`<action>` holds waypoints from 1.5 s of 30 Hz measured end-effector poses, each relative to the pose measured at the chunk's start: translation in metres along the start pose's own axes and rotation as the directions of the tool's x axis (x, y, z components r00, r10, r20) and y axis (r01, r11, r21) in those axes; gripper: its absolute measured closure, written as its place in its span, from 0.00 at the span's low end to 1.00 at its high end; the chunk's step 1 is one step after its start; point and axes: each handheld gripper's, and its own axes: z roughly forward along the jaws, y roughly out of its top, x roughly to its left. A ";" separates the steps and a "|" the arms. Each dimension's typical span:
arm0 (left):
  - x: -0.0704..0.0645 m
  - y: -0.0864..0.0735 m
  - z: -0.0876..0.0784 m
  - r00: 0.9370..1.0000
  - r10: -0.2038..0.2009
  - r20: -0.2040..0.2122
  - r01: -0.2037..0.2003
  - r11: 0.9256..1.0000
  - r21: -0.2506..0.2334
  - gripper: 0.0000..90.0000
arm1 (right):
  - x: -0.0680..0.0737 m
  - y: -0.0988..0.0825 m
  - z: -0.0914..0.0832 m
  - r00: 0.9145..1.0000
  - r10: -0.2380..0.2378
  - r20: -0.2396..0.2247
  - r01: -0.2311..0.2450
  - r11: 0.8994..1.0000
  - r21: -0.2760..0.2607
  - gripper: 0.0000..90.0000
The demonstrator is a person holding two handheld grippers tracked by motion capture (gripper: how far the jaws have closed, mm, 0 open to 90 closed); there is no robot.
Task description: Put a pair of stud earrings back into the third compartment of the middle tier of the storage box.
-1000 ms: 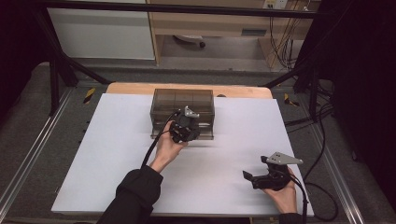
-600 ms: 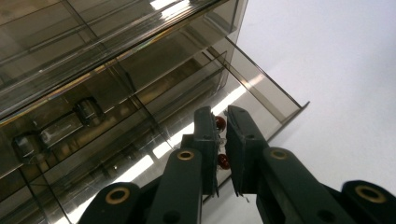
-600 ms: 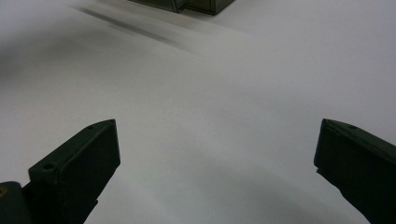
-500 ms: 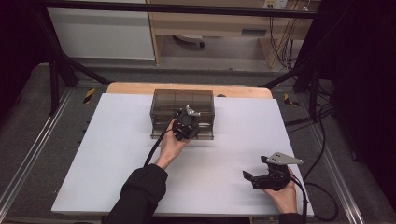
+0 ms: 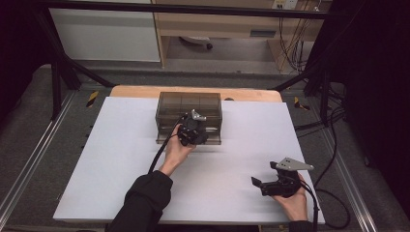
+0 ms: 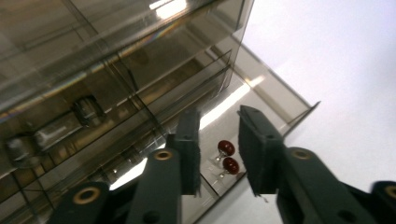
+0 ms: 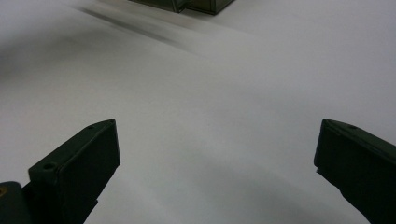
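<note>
Earrings — a pair of small dark-red round studs on silver posts — lie side by side in the pulled-out bottom drawer of the smoky translucent plastic drawer cabinet, which stands at the far middle of the white table. The left gripper hangs right at the cabinet's front, its black jaws pointing down into the open drawer. They have just been opening and now stand a little apart, with nothing pressed between the pads; seen from the left gripper view, the studs sit in the gap beyond the tips, on the drawer floor. The pair's long axis runs roughly along the jaws, so a closing pinch would, I judge, meet the beads from their sides — if the tips first drop straight ahead.

The right gripper rests low near the table's near right corner, well apart from the cabinet; its jaws stand wide apart over bare white surface. The left hand is plainly the nearer one for any pick from the drawer
</note>
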 end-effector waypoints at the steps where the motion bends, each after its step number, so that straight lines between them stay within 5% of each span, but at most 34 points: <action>1: -0.001 0.000 -0.003 1.000 -0.001 0.001 0.001 1.000 -0.011 0.71 | 0.000 0.000 0.000 1.000 0.000 -0.001 0.000 1.000 0.001 0.01; 9: -0.007 -0.005 -0.025 0.999 0.031 0.022 -0.030 0.999 -0.043 0.53 | 0.000 0.000 0.000 1.000 0.000 0.001 0.000 1.000 0.002 0.01; 24: -0.002 -0.043 -0.057 0.998 0.058 0.023 -0.056 0.997 -0.059 0.16 | 0.000 0.000 0.001 1.000 0.001 0.000 -0.001 1.000 0.006 0.01; 36: 0.002 -0.081 -0.076 0.996 0.085 0.001 -0.085 0.995 -0.059 0.12 | 0.000 0.000 0.001 1.000 0.005 0.004 -0.005 1.000 0.007 0.01; 45: 0.014 -0.114 -0.093 0.999 0.043 0.007 -0.042 0.995 -0.087 0.12 | 0.000 -0.001 0.002 1.000 0.001 0.002 -0.001 1.000 0.012 0.01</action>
